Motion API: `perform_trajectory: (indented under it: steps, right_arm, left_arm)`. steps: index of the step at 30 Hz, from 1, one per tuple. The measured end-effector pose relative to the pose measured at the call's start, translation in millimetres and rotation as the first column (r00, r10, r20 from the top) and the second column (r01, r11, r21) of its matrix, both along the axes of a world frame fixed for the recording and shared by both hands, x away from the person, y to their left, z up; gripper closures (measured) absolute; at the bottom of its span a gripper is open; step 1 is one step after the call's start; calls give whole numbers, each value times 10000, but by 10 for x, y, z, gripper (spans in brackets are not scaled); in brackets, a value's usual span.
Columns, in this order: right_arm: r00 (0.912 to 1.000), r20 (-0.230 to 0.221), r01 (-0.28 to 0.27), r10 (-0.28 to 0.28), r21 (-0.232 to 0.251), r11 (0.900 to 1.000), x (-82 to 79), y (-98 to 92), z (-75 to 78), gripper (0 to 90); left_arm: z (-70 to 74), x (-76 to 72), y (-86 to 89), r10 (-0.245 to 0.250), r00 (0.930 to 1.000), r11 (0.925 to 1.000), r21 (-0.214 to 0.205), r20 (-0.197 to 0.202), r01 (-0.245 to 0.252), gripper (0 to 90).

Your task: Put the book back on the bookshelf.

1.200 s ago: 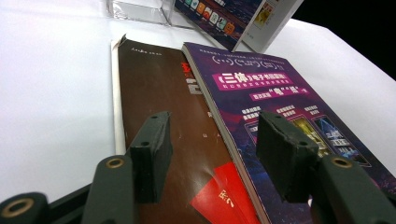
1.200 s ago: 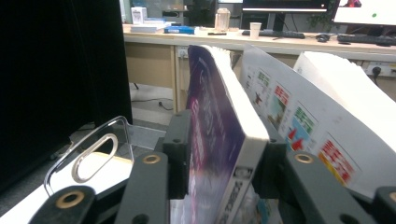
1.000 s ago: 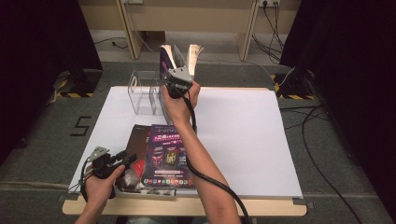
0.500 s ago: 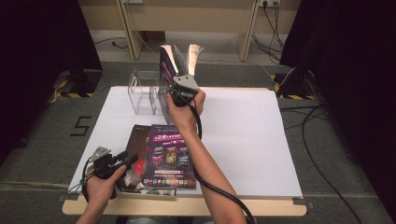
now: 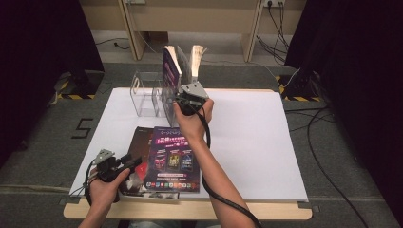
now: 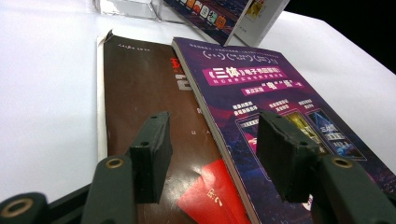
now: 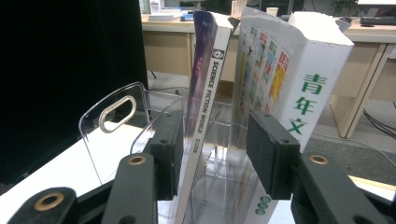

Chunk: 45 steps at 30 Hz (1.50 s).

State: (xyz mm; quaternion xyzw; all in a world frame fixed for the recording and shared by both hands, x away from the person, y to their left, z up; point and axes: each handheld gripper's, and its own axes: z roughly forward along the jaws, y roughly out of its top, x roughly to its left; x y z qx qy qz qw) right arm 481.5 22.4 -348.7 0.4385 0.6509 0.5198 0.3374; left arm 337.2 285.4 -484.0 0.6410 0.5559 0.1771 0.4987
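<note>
A purple magazine (image 7: 205, 88), its spine lettered "SCIENCE FICTION WORLD", is being left standing in a clear acrylic file holder (image 5: 147, 97) at the far side of the white worktop (image 5: 256, 137). The right hand-held gripper (image 5: 178, 100) is being held at the holder, its jaws having just been opening; in the right gripper view the spine is sitting between the pads with a gap showing on each side, so the magazine is judged to be released, not gripped.

To finish this step well, the jaws are best kept wide and drawn straight back along the spine, so that neither pad is dragging the magazine out or tipping it. The magazine is leaning slightly against a thick white book (image 7: 299, 79) with green characters, which is standing in the same holder, so a sideways nudge is to be avoided.

The magazine is thin and glossy, with a white spine and a purple cover.

Near the front edge of the worktop, a second purple magazine (image 6: 280, 107) is lying flat, overlapping a brown book (image 6: 149, 88). The left hand-held gripper (image 6: 212, 158) is being held low over them with jaws standing apart and nothing between the pads, apparently poised to lift the next one.
</note>
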Motion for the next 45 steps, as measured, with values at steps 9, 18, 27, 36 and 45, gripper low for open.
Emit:
perform_trajectory:
  steps: [9, 18, 27, 36, 45]
  right_arm:
    - [9998, -125, -161, 162, 79, 9998, -96, -77, -43, 559]
    - [9991, -363, -230, 237, 204, 9995, -172, -158, -77, 561]
    - [9960, -854, -235, 253, 220, 9995, -199, -268, -183, 574]
    - [9886, -1482, -217, 255, 269, 9994, -197, -373, -330, 583]
    - [9709, -2371, -267, 333, 309, 9992, -196, -478, -542, 616]
  left_arm:
    - [-1, 2, -23, -42, 10000, 10000, 17, -10, 42, 445]
    - [-1, 4, -46, -90, 10000, 10000, 40, 2, 90, 445]
    - [-9, 11, -75, -195, 9998, 9998, 62, -51, 195, 445]
    - [-21, 23, -99, -279, 9995, 9996, 104, -112, 280, 448]
    - [-41, 44, -151, -454, 9988, 9989, 126, -194, 456, 449]
